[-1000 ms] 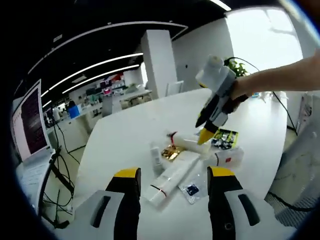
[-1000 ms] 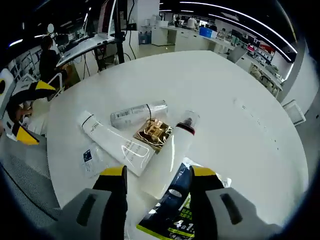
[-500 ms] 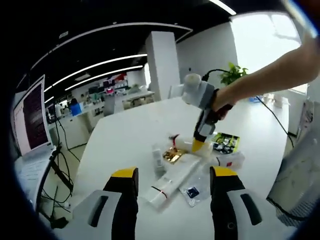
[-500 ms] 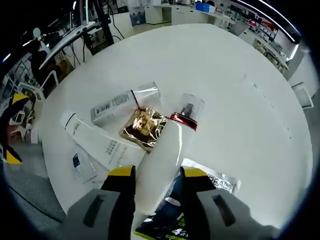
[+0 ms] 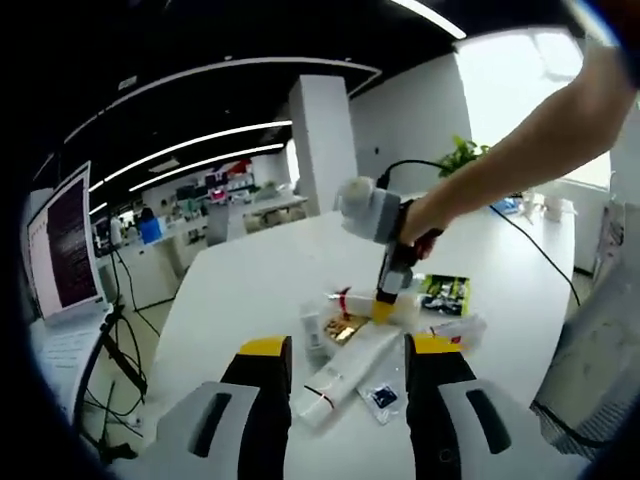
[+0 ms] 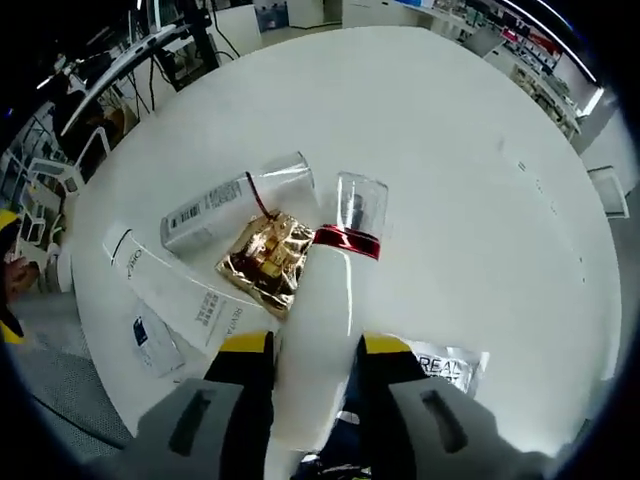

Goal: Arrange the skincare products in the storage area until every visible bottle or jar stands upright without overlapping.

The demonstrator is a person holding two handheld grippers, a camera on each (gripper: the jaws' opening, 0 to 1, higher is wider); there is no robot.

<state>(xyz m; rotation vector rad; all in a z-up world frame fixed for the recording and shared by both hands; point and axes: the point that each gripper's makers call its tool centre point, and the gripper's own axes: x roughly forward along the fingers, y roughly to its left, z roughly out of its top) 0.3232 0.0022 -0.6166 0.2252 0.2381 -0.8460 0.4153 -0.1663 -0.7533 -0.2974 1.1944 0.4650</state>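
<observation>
A white bottle [image 6: 322, 295] with a red band and a clear cap lies flat on the white table [image 6: 450, 150]. My right gripper [image 6: 315, 345] is shut on its body, a jaw pressed to each side. To its left lie a gold packet [image 6: 263, 258], a silver bottle [image 6: 225, 205] and a long white tube [image 6: 185, 295], all on their sides. In the left gripper view my left gripper [image 5: 348, 350] hangs open above the near table edge, with the white tube [image 5: 340, 372] lying beyond it. The right gripper [image 5: 383, 308] reaches down onto the white bottle [image 5: 355, 300].
A green and black packet [image 5: 445, 293], a white box [image 5: 452, 328] and a small sachet [image 5: 380, 397] lie around the pile. A person's arm [image 5: 520, 150] comes in from the right. A screen [image 5: 60, 240] stands off the table to the left.
My right gripper has come down over the white bottle and its jaws have closed onto it. My left gripper's jaws have narrowed slightly.
</observation>
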